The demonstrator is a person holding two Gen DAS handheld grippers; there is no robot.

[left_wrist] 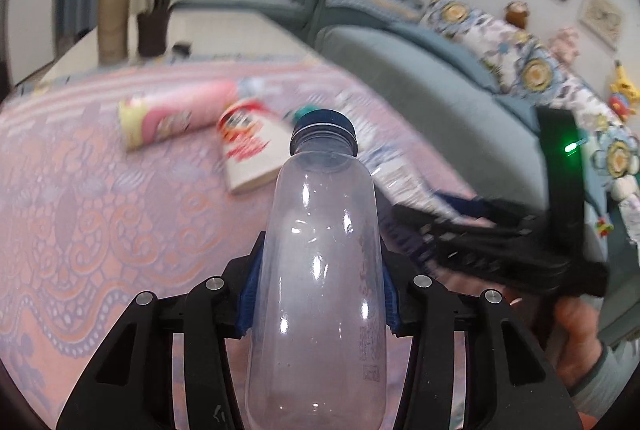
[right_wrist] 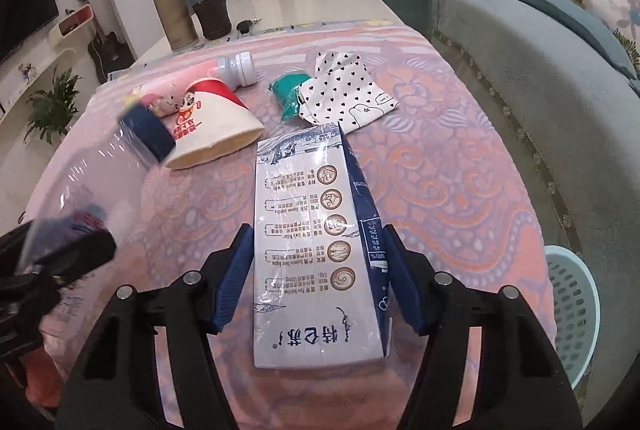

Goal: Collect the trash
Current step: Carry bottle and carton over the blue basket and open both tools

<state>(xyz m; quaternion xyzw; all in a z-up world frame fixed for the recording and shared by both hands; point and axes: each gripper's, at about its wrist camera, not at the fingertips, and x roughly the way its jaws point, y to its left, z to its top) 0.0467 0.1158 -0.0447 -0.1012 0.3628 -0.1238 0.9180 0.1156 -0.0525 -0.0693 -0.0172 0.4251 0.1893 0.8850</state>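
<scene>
My left gripper (left_wrist: 318, 274) is shut on a clear empty plastic bottle (left_wrist: 320, 270) with a dark blue cap, held above the pink tablecloth; the bottle also shows blurred at the left of the right wrist view (right_wrist: 132, 142). My right gripper (right_wrist: 318, 270) stands around a flattened white and blue milk carton (right_wrist: 316, 250) lying on the table, fingers (right_wrist: 236, 274) close on both sides with small gaps. A red and white paper cup (right_wrist: 212, 122), a pink tube (right_wrist: 192, 78), a teal wrapper (right_wrist: 288, 96) and a dotted white bag (right_wrist: 344, 94) lie beyond.
A light blue perforated basket (right_wrist: 572, 314) stands at the table's right edge, by the grey-green sofa (right_wrist: 540, 78). A tan canister (right_wrist: 174, 12) and a dark cup (right_wrist: 214, 16) stand at the table's far end. The right gripper's body shows in the left wrist view (left_wrist: 500, 242).
</scene>
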